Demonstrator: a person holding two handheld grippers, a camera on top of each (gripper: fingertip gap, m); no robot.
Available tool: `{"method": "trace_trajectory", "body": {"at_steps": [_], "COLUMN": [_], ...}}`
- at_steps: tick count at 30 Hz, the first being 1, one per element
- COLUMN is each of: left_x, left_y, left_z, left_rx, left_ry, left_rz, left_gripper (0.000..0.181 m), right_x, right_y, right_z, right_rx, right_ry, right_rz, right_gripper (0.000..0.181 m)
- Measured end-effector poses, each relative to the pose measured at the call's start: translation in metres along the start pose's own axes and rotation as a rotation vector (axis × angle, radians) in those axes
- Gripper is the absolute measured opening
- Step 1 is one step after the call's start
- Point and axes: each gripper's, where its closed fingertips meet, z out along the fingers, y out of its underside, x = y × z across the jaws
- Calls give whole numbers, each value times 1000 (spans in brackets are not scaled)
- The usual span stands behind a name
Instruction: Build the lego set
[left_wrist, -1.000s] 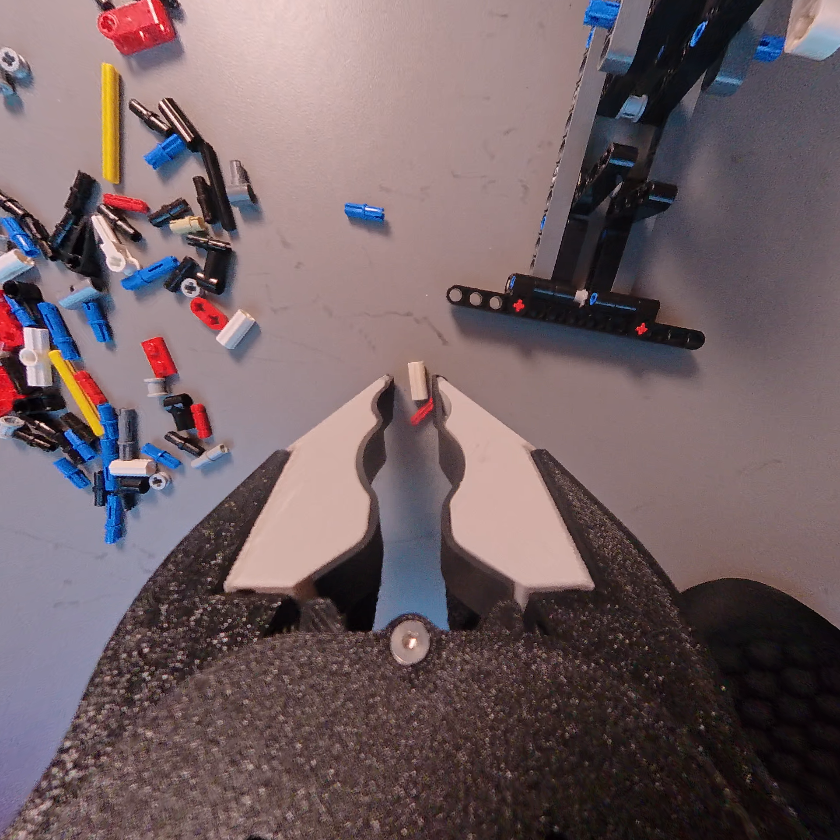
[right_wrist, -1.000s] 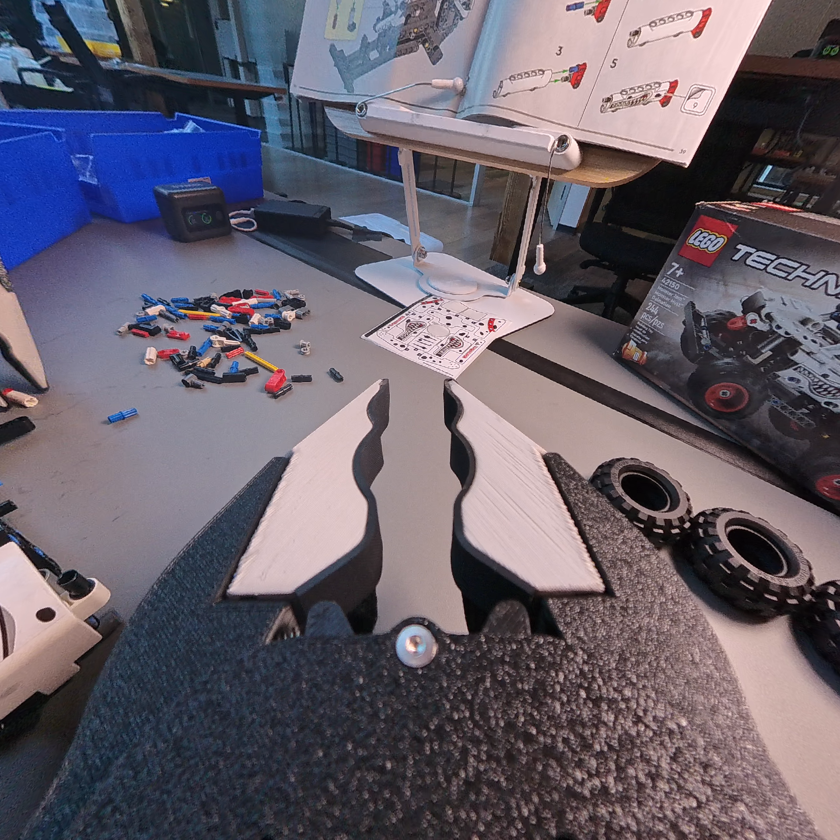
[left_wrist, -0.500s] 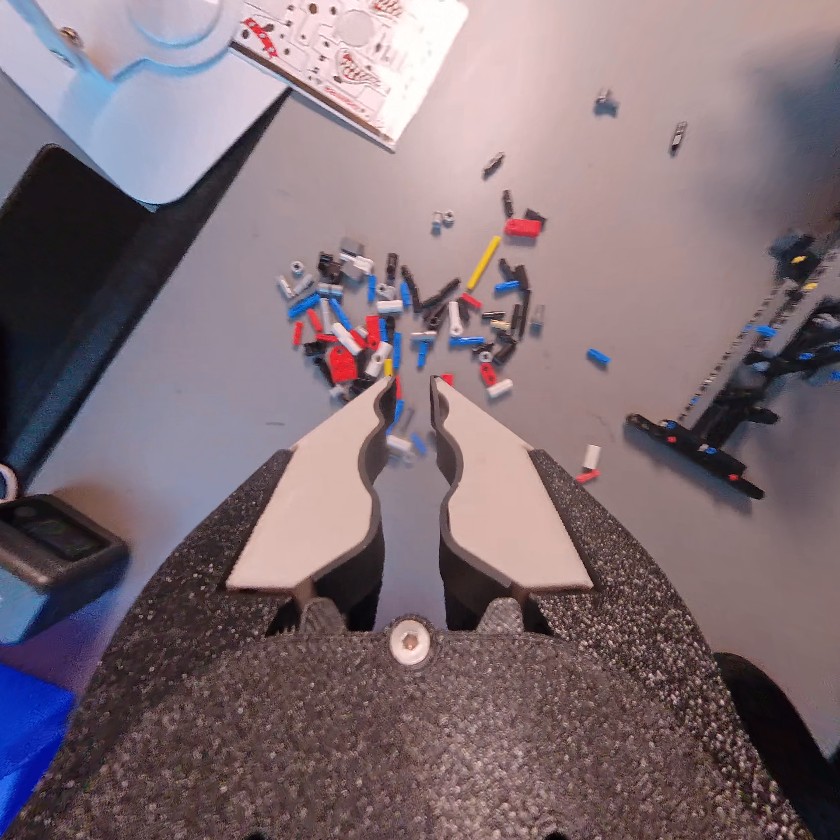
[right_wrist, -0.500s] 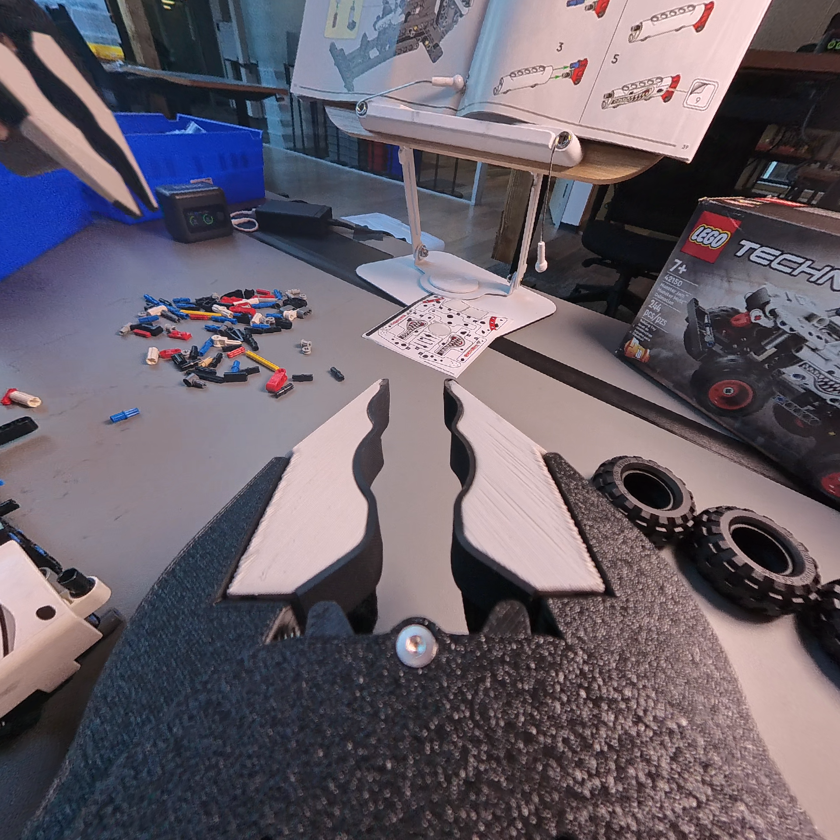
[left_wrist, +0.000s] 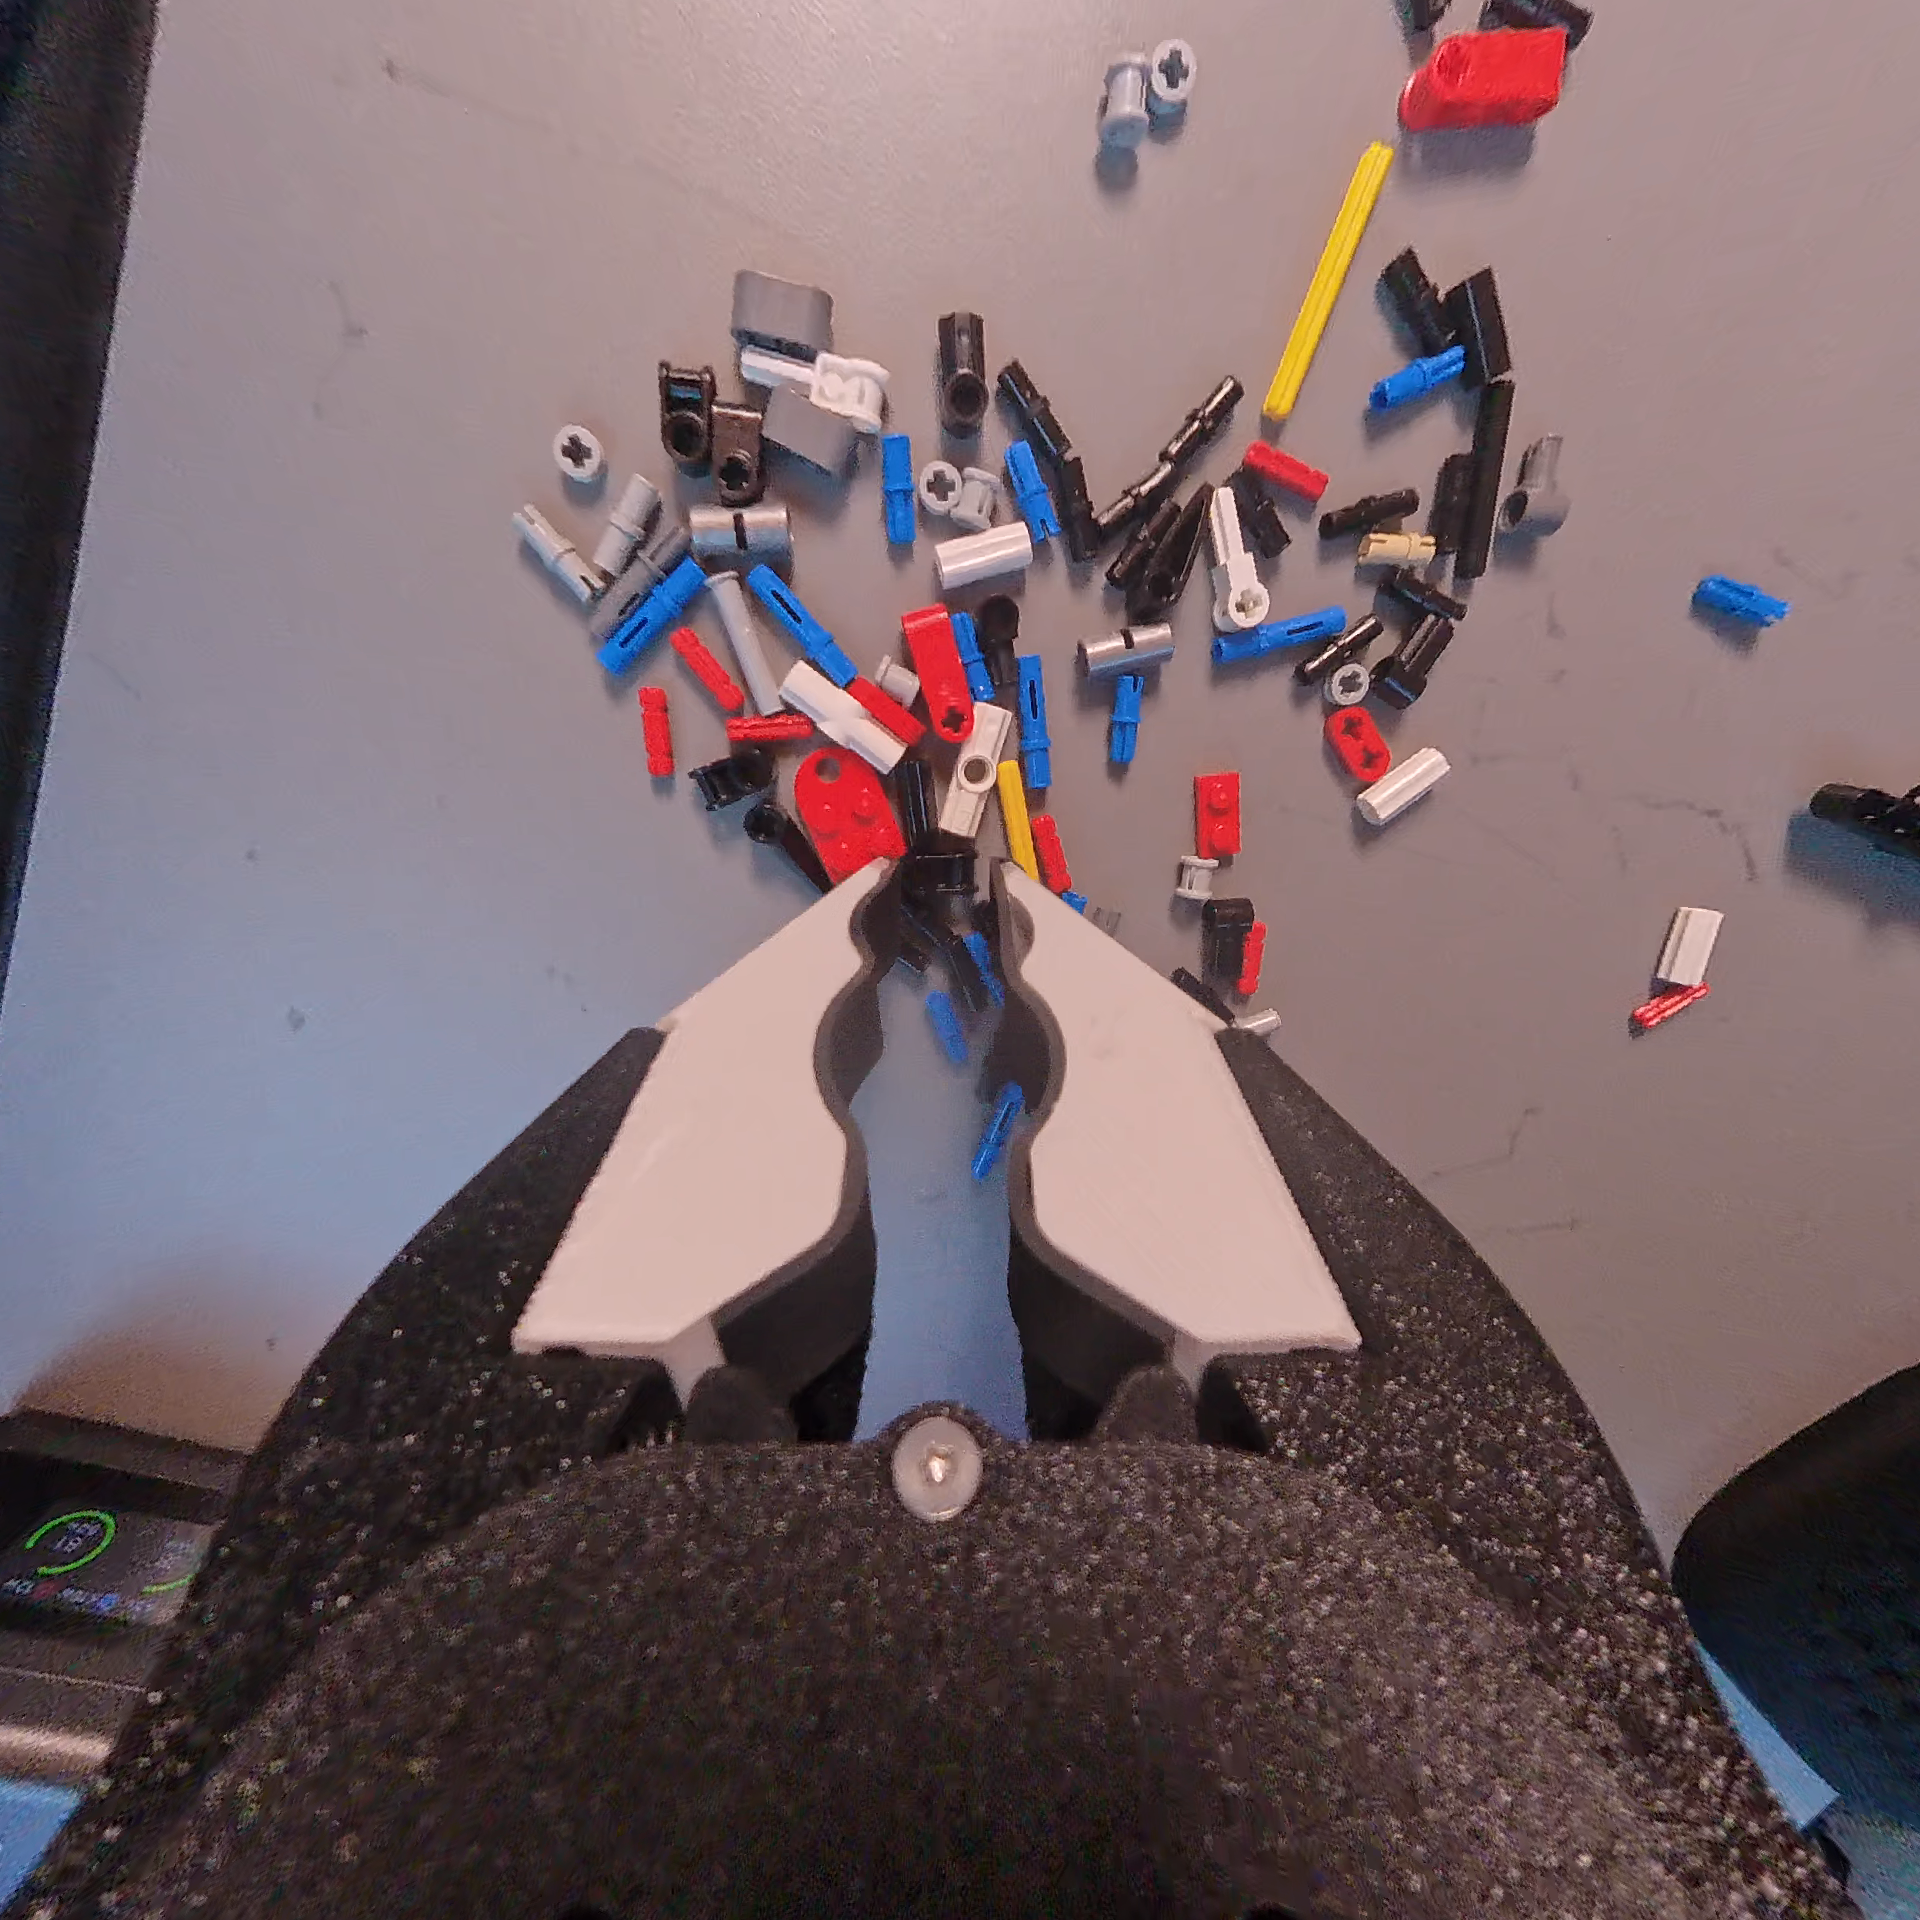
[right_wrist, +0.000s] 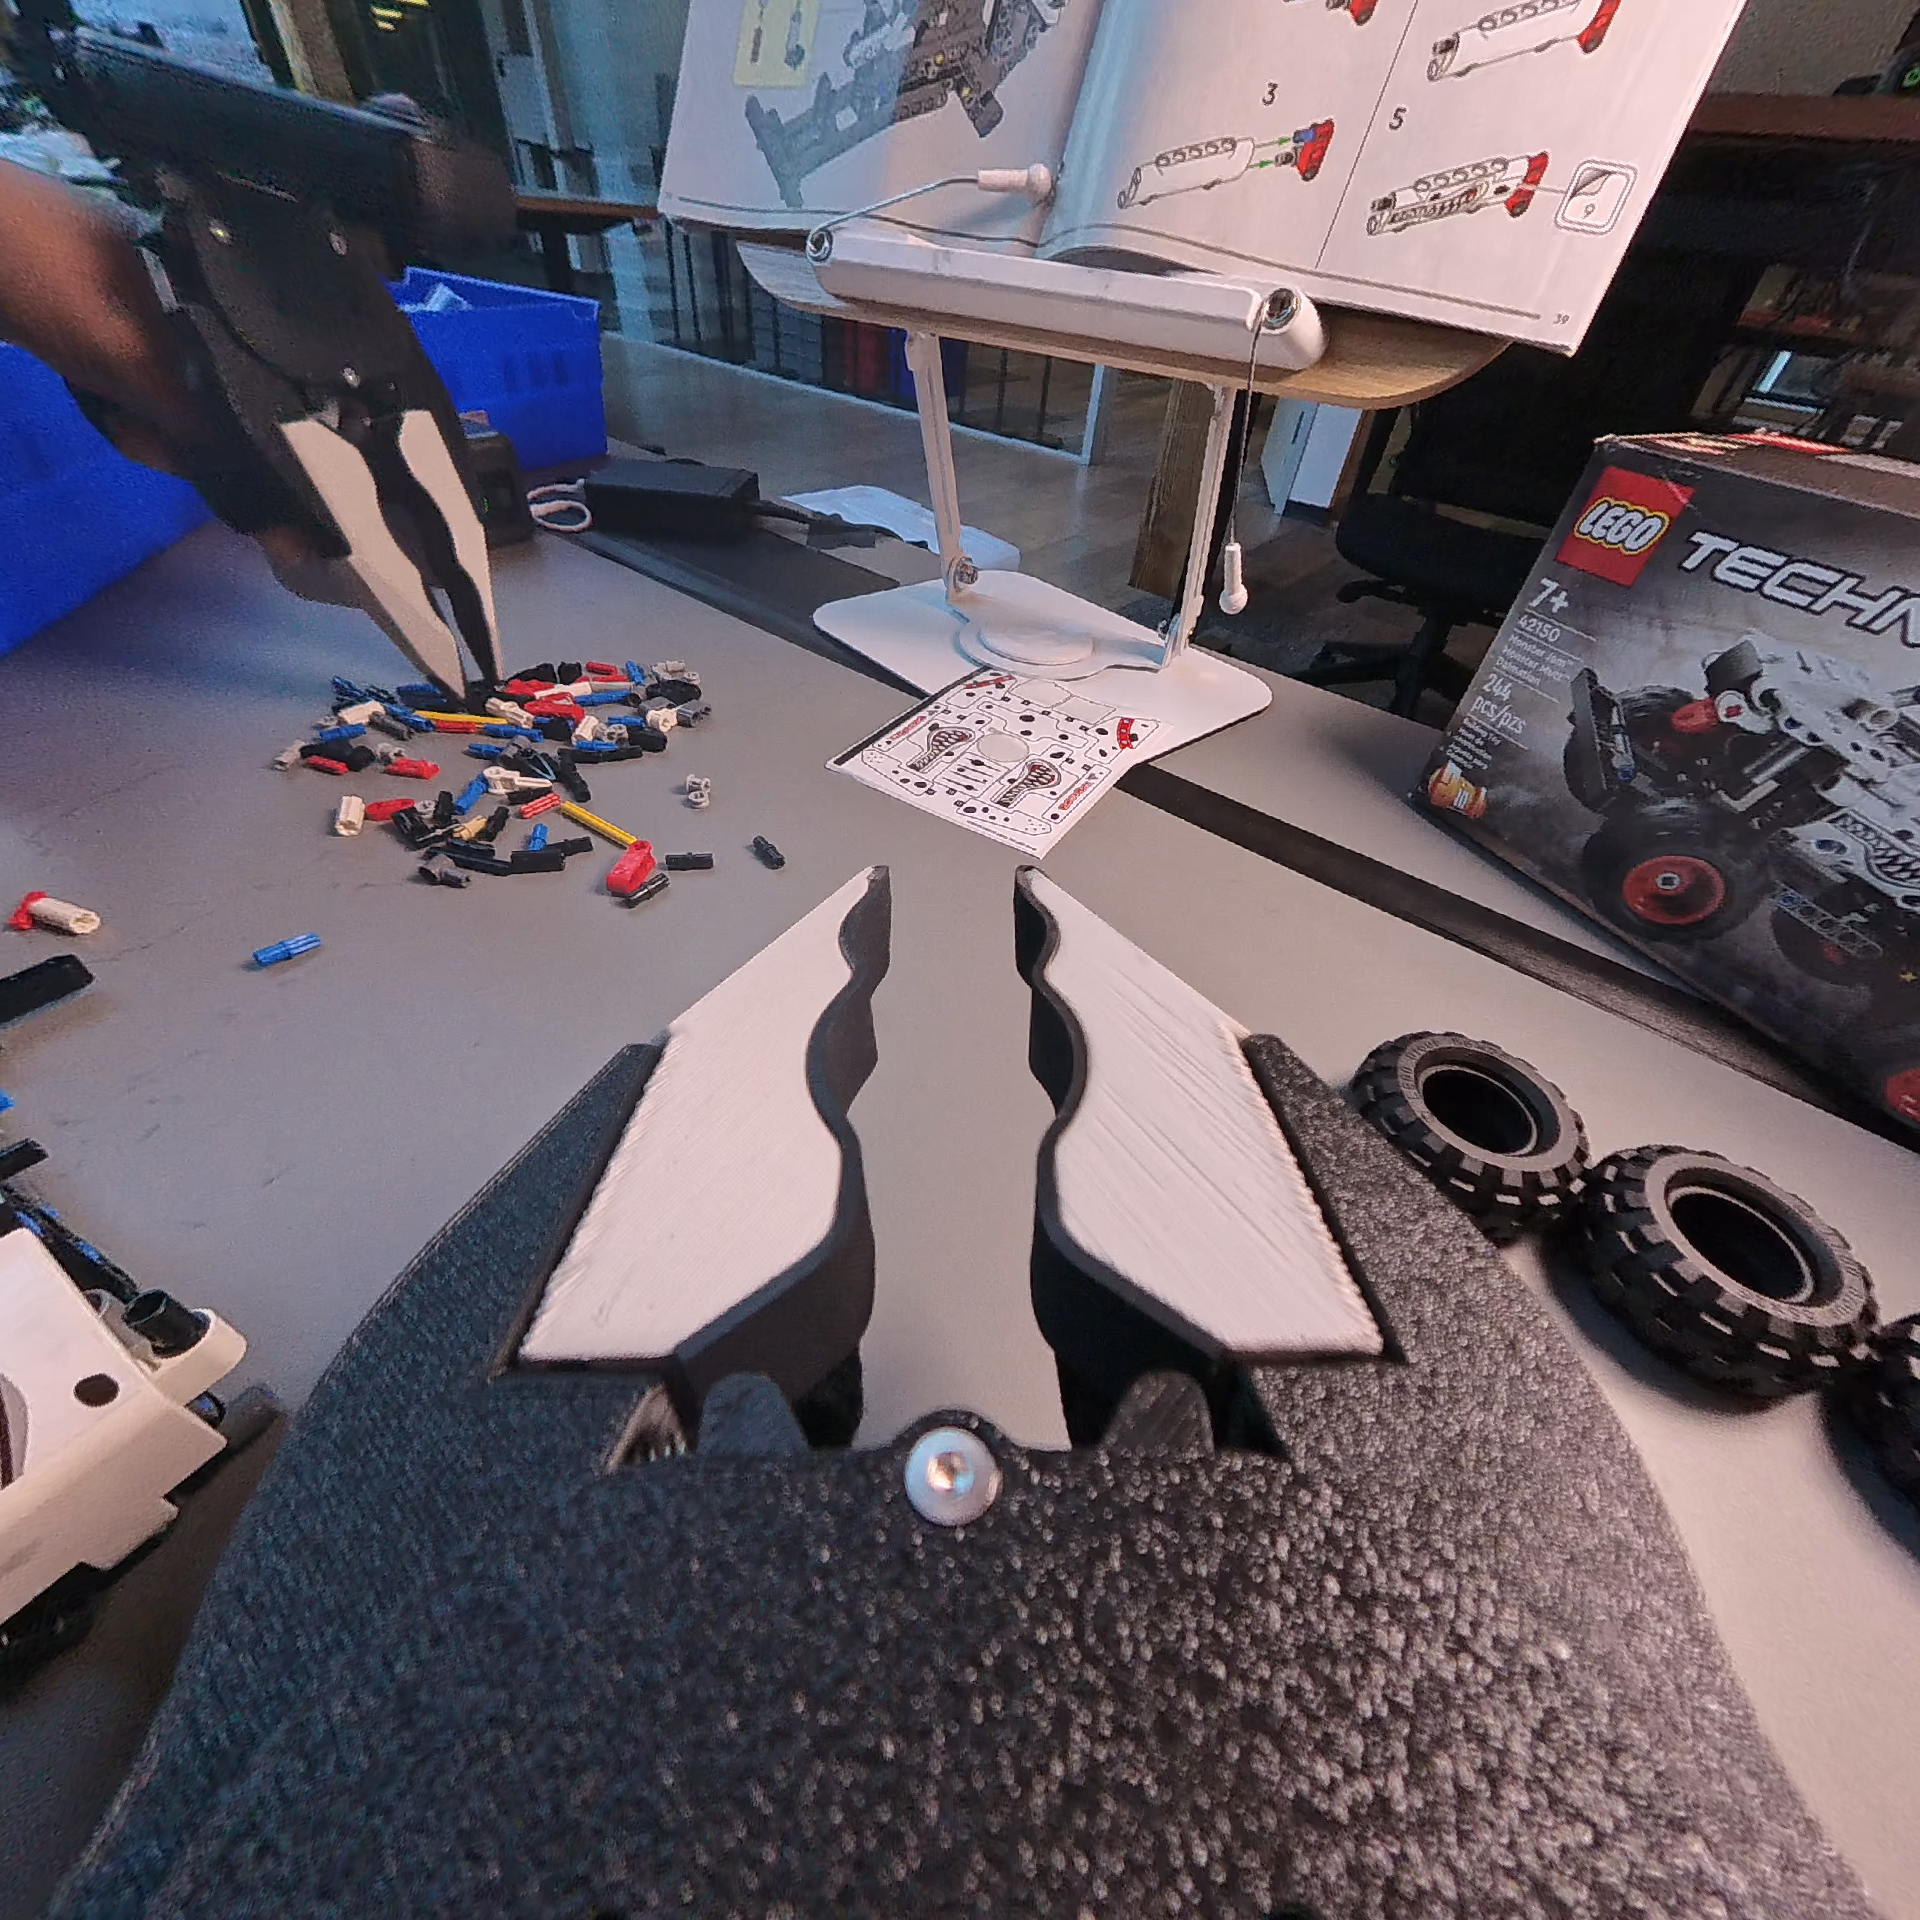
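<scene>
On the grey table (right_wrist: 364, 1091), close under my right gripper (right_wrist: 951, 894), nothing is held: its fingers stand apart with bare tabletop between them. Just to its right lie black tyres (right_wrist: 1475, 1117), two clear, a third cut by the frame edge. At the lower left edge sits part of the white and black model (right_wrist: 73, 1423). Further out, a lone blue pin (right_wrist: 286, 948) and a white piece with a red tip (right_wrist: 57, 914) lie apart from the main heap. A sticker sheet (right_wrist: 997, 758) lies against the base of the white book stand (right_wrist: 1049, 644), which carries the open instruction booklet (right_wrist: 1195, 125). The set's box (right_wrist: 1704, 717) stands to the right.

My left gripper (left_wrist: 940, 878) points down at the pile of loose pieces (left_wrist: 1039, 582), fingers apart, tips over the near edge of the heap. A small black piece (left_wrist: 940, 871) sits in the gap at the tips; I cannot tell if they touch it. Blue pins (left_wrist: 997, 1127) lie on the table between the fingers. In the pile: a red rounded plate (left_wrist: 842, 810) by the left tip, a long yellow axle (left_wrist: 1330, 275) farther off, a red block (left_wrist: 1481, 78) at the far edge.
</scene>
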Motion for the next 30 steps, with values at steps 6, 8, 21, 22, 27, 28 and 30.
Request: {"method": "trace_trajectory", "body": {"at_steps": [6, 8, 21, 22, 27, 28, 30], "left_x": [-11, -13, -9, -8, -10, -9, -5], "left_y": [3, 2, 1, -1, -16, -19, -27], "left_z": [2, -1, -6, -7, -11, -12, -11], "left_rx": [-2, 15, 3, 10, 78, 94, 129], "left_ry": [-93, -100, -143, -135, -137, -135, -118], "left_rz": [33, 23, 43, 40, 30, 36, 58], "left_gripper": [15, 15, 20, 23, 24, 24, 19], "right_x": [-1, -1, -2, -2, -2, -2, -2], "right_y": [0, 1, 1, 1, 1, 1, 1], "right_z": [0, 0, 1, 1, 1, 1, 1], "right_rx": [-3, -4, -7, -6, -7, -7, -8], "right_ry": [0, 2, 0, 1, 0, -1, -1], "right_rz": [-12, -12, -18, -17, -16, -16, -17], "right_gripper": [23, 23, 23, 23, 23, 23, 24]}}
